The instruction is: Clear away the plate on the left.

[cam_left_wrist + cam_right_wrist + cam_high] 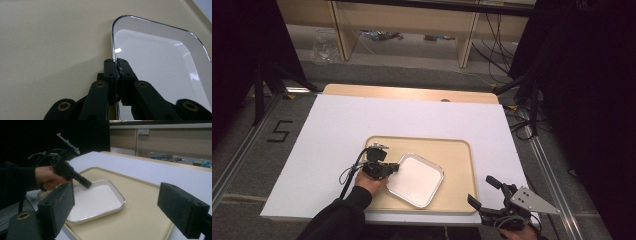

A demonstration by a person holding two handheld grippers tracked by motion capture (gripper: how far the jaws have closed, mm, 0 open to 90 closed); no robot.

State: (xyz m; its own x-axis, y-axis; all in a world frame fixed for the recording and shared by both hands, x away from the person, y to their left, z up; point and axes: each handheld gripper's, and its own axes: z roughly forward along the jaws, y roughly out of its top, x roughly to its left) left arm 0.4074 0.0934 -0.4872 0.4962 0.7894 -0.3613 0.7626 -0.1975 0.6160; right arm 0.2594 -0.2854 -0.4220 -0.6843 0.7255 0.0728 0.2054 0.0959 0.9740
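1. Gripping the rim of the white metal dish (417,179), the left gripper (393,168) has its jaws closed nearly all the way, the thin edge pinched between them.
2. In the left gripper view the two black jaws rise from the bottom centre and meet on the dish's (160,65) chromed left rim, just below its rounded upper corner.
3. That dish sits in the lower middle of the high view, turned at an angle, inside the beige tray (459,150); it lies toward the tray's left and near side.
4. Whether the dish is flat on the tray or slightly lifted at the gripped edge cannot be told.
5. The tray rests on the white tabletop (337,130), in the lower centre of the frame.
6. The person's left hand (368,182) comes in from the bottom left, dark sleeve behind it, holding the left gripper from the dish's left side.
7. The right gripper (481,191) is at the lower right of the high view, just off the tray's near right corner, its jaws spread wide with nothing between them.
8. In the right gripper view its two black jaws stand far apart at the lower left and lower right, framing the tray (140,202), the dish (96,201) and the left gripper (87,184) on the dish's far rim.
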